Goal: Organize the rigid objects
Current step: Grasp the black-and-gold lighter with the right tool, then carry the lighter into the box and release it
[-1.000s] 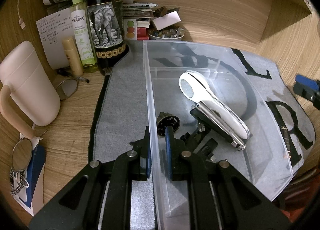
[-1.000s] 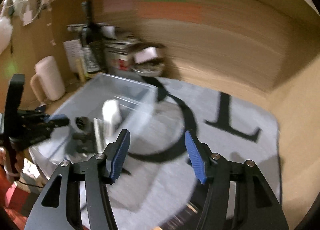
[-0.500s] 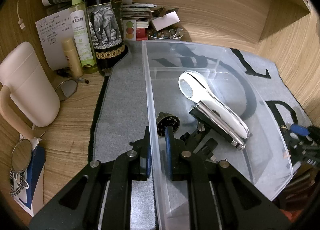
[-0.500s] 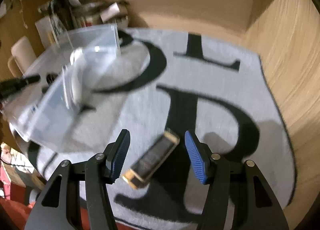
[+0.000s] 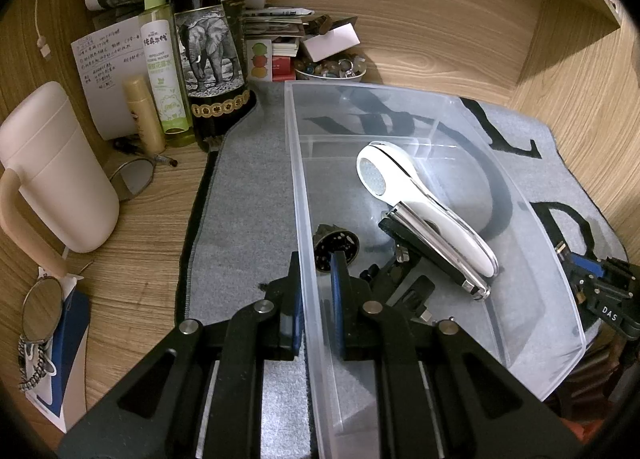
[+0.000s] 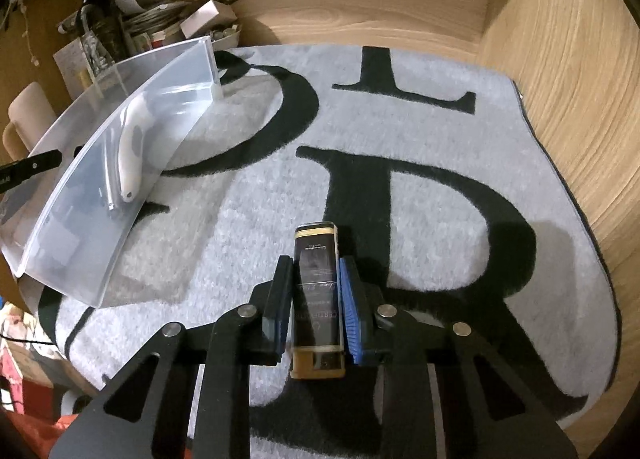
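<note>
Clear bin [image 5: 400, 107] wall pinched by left gripper [image 5: 316, 299], likely steadying it for drops. Right gripper [image 6: 316, 307] jaws just closed onto lighter [image 6: 318, 259] lying on rug [image 6: 440, 119], well right of bin; long sides gripped, ready to lift.

Both wrist views look steeply down, close, sharing the clear bin [image 5: 400, 99].

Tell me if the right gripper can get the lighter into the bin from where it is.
Probably yes. The right gripper, jaws just closed, clamps the lighter on the mat. The bin sits open-topped nearby with nothing between them; the left gripper pinches only its far wall.
</note>
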Motion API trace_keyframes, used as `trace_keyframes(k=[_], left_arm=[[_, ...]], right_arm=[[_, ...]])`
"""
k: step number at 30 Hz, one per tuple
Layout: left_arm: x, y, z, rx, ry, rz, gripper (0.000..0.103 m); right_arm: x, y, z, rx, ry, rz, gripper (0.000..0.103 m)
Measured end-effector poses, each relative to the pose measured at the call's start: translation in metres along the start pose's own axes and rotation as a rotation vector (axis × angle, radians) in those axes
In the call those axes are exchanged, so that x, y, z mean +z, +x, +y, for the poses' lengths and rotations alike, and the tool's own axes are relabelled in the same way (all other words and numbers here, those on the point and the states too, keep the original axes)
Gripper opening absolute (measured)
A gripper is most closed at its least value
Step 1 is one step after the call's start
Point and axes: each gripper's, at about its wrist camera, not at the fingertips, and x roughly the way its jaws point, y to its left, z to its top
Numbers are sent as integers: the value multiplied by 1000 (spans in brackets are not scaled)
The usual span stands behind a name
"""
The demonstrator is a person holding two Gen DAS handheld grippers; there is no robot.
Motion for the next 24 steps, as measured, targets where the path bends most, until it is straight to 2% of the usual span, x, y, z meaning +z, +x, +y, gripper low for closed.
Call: trace_keyframes(k=[6, 13, 24], left_arm=[[0, 0, 1, -1, -2, 0, 11], [0, 0, 1, -1, -1, 0, 11], [0, 0, 0, -2, -3, 2, 11]], right_arm=[[13, -6, 11, 4, -41, -43, 21], [44, -25, 30, 34, -107, -150, 21], [95, -48, 74, 144, -202, -291, 21]])
